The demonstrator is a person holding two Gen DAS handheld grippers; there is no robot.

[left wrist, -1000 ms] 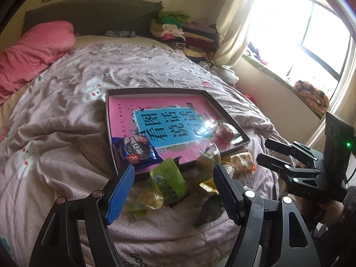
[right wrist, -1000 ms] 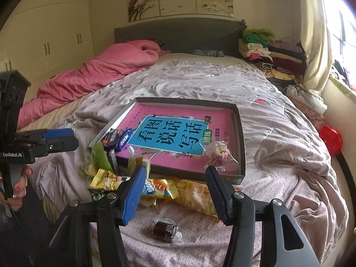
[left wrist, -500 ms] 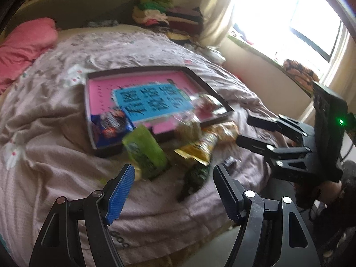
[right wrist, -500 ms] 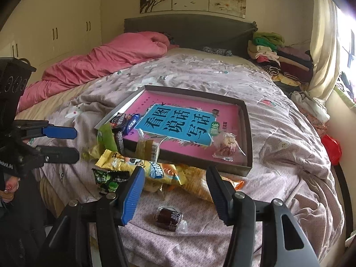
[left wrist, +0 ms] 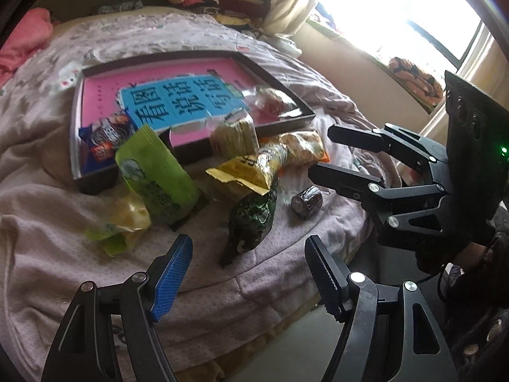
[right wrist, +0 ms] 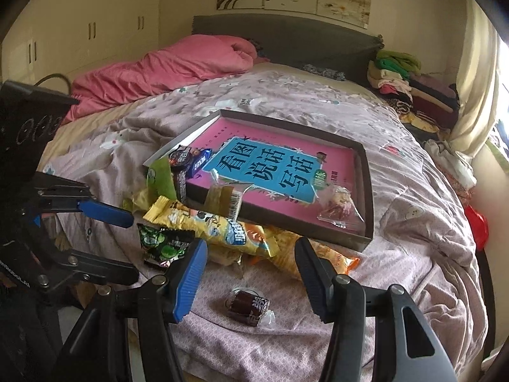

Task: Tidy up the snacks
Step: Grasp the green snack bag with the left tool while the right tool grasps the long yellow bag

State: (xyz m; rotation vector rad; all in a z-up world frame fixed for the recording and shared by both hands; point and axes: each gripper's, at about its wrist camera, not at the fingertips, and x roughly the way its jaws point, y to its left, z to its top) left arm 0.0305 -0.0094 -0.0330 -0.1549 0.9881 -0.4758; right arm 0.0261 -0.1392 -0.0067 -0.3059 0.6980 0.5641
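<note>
A shallow dark tray (left wrist: 280,103) (right wrist: 366,172) lies on the bed with a pink book in it. A blue cookie pack (left wrist: 106,137) and a clear-wrapped pastry (right wrist: 338,205) sit inside. Before its near edge lie a green pouch (left wrist: 156,175), a yellow packet (right wrist: 203,222), a dark green packet (left wrist: 253,219), an orange packet (right wrist: 331,256) and a small brown candy (right wrist: 246,304). My left gripper (left wrist: 248,248) hovers open just short of the dark green packet. Over the brown candy, my right gripper (right wrist: 250,248) is open with nothing between its fingers.
The bed's quilt (right wrist: 413,242) drops off at the near edge, with floor (left wrist: 286,350) below. A pink duvet (right wrist: 165,67) lies at the head, folded clothes (right wrist: 410,89) are stacked at the back right, and a window (left wrist: 413,9) glares on the right.
My left gripper has dipped and tilted down toward the loose snacks at the bed's edge. The right gripper has rolled a little and edged closer. Nothing was grasped.
</note>
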